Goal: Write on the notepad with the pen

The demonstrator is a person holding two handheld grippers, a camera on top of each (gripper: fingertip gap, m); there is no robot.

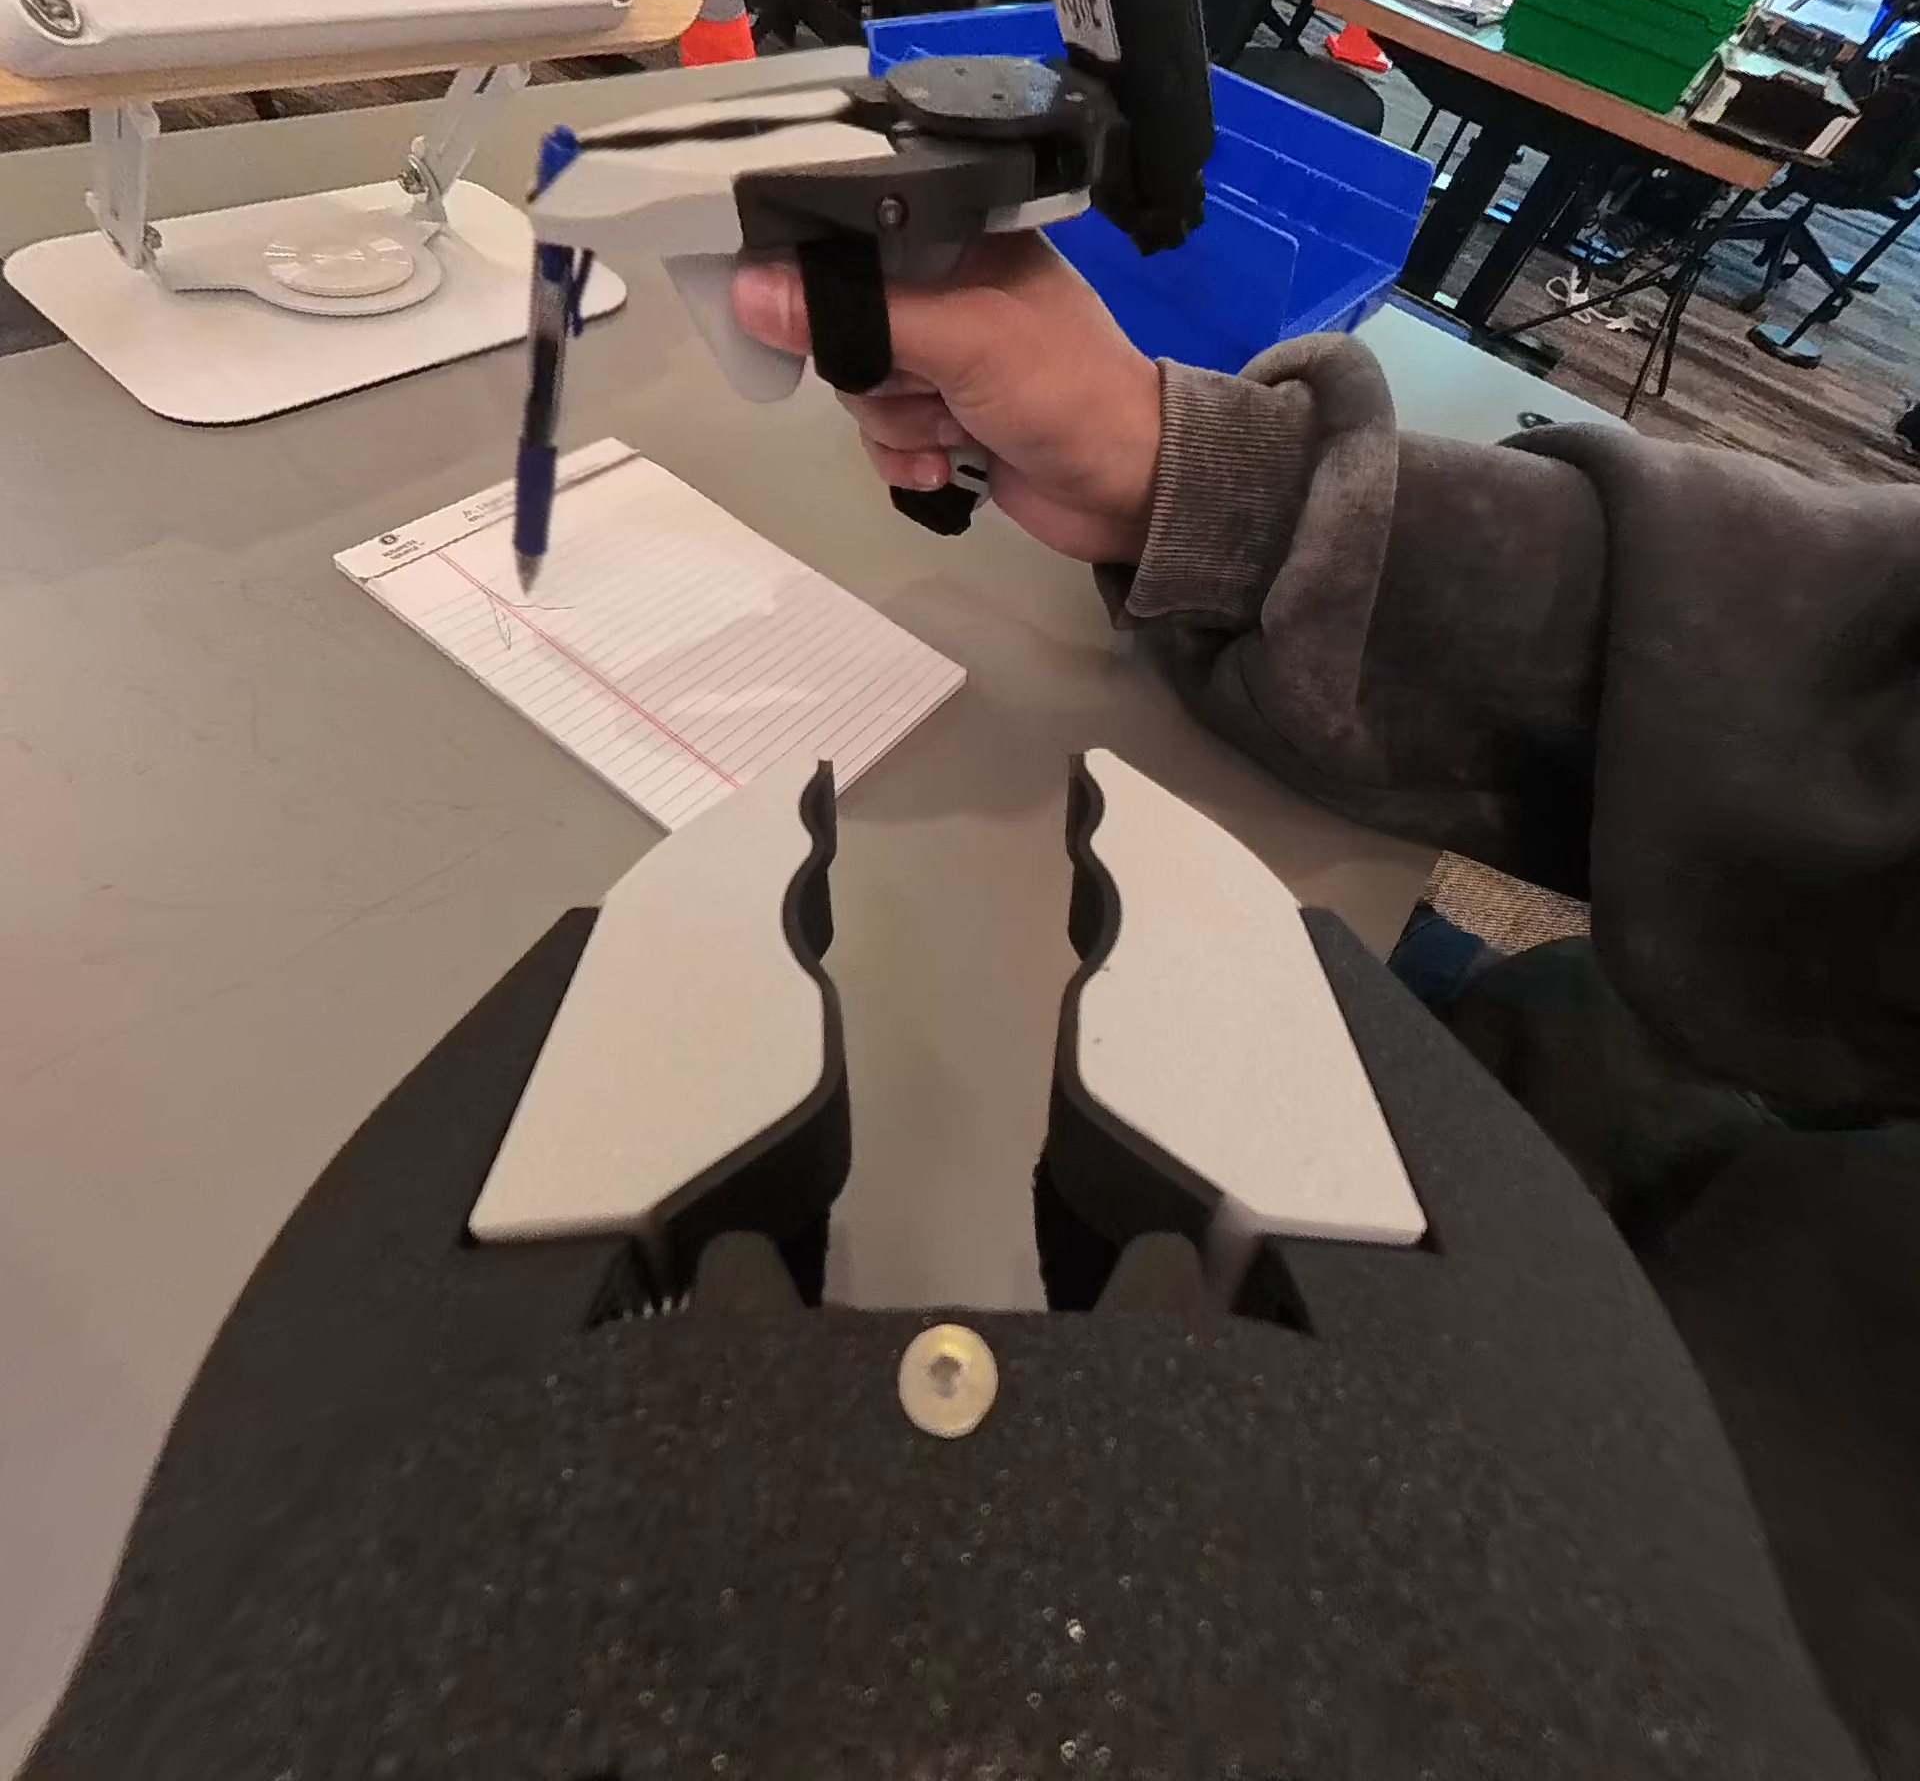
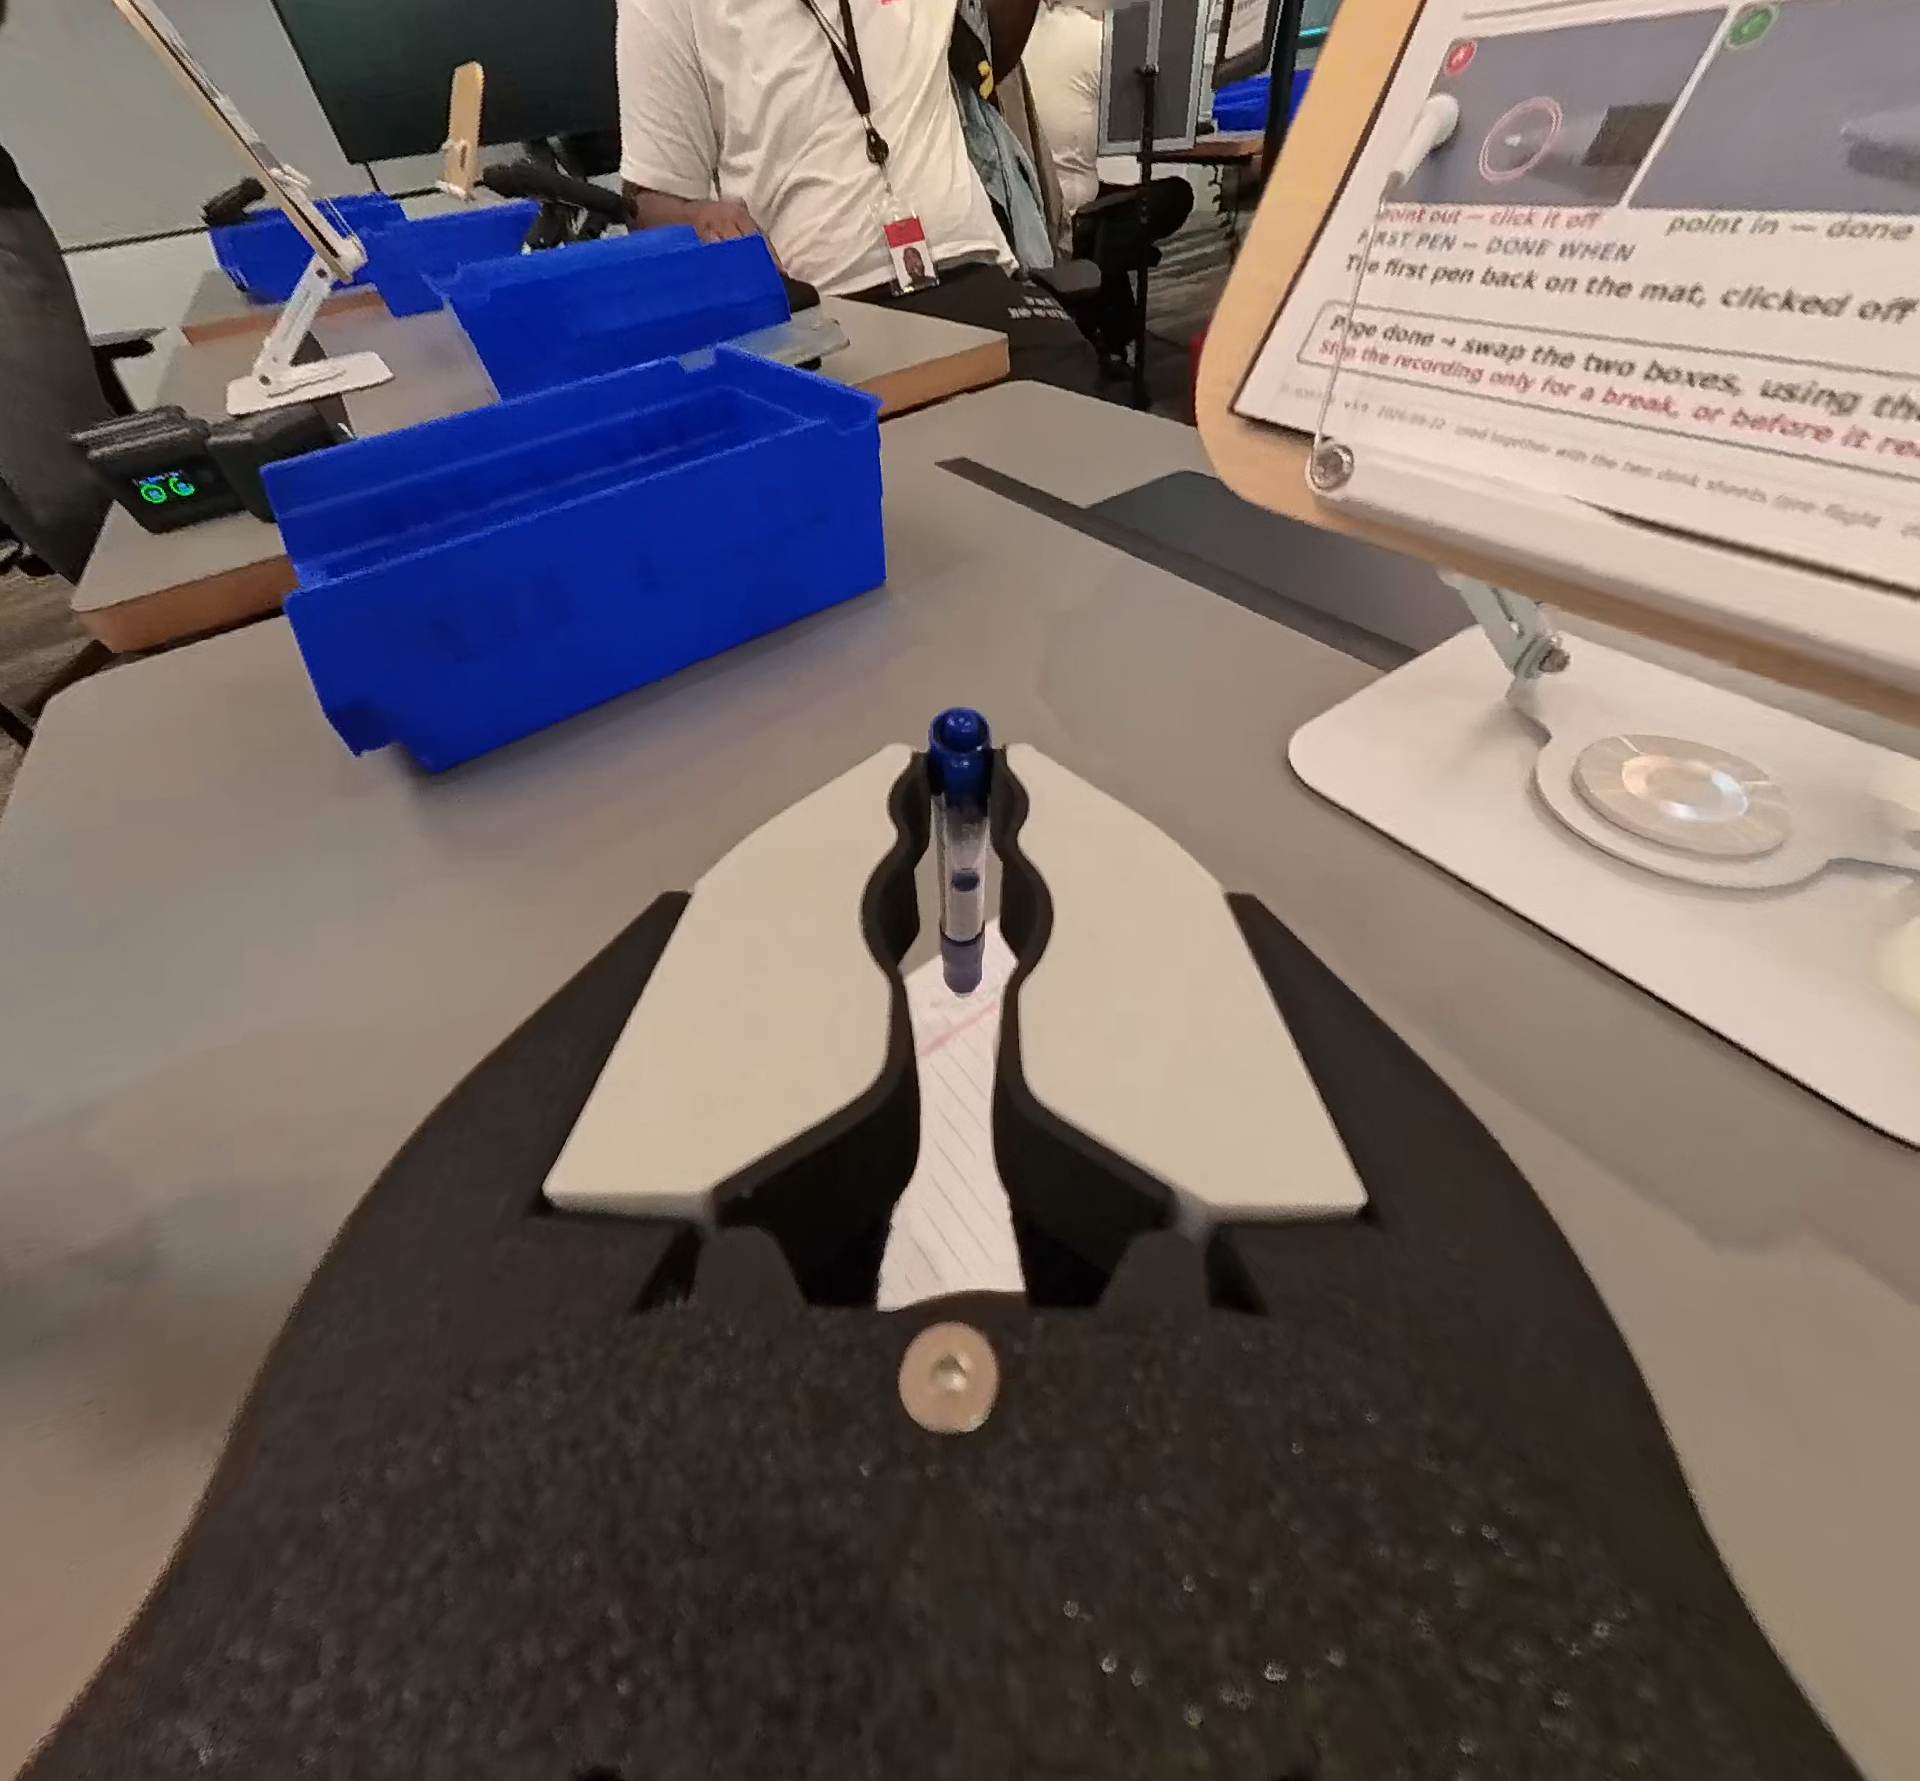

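Notepad [image 1: 665,630] = landmark. Lies flat on grey desk [image 1: 208,796], skewed so its bound top edge points away toward the doc stand [image 1: 312,297] beyond it. A few thin ink strokes show near the red margin line, upper part of page; rest of the sheet blank, so writing looks barely begun.

Pen [image 1: 542,381], blue w/ clear barrel: pinched high up, near its clicker end, by right gripper [image 1: 556,183]. Hangs tip-down, slightly tilted, tip at or a hair above the paper by the strokes; contact can't be confirmed. High grip prob. keeps the fingers clear of the page and leaves the tip visible to the wrist cam. From the right wrist view, clicker end pokes just past the fingertips and lined paper shows through the gap beneath.

Right gripper: narrow, clamped on pen. Held level over notepad's top end, fingers pointing toward the stand side. Person's hand [image 1: 966,401] wraps the handle from below, index through the trigger loop, sleeve trailing off notepad's right side.

Left gripper [image 1: 951,775]: jaws apart, nothing between them. Hovers at notepad's near corner, fingertips over the page edge, not touching that I can see. Likely placed to steady the pad, or just idle.

Blue bin [image 2: 582,536] sits on desk past notepad's far right, well apart.
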